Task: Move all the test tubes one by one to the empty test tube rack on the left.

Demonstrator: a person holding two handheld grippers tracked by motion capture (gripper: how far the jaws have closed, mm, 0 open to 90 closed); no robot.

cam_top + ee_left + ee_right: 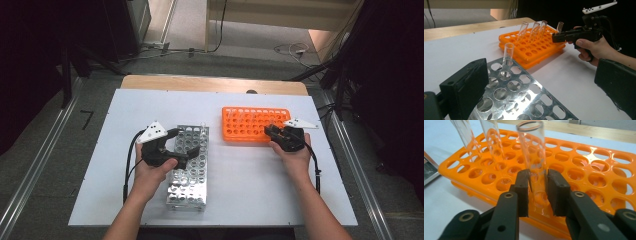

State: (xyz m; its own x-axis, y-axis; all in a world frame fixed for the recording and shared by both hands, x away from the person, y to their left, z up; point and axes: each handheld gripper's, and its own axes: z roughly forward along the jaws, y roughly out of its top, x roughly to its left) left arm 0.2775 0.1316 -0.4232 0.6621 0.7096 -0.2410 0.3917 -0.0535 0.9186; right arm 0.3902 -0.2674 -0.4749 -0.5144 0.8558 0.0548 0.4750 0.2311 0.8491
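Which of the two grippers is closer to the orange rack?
The right. The right gripper is at the orange rack, shut on a glass tube standing in it. The left gripper sits apart, over the metal rack.

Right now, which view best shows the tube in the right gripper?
The right gripper view: the tube fills the middle, clamped between the pads. The left gripper view shows its top behind the right gripper; the high view barely shows it.

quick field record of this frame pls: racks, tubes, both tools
work surface: white table
orange rack: far right, holds clear test tubes
metal rack: near left, one test tube standing in it
right tool: shut on a test tube in the orange rack, tube seated in its hole
left tool: open, jaws over the metal rack, nothing between them
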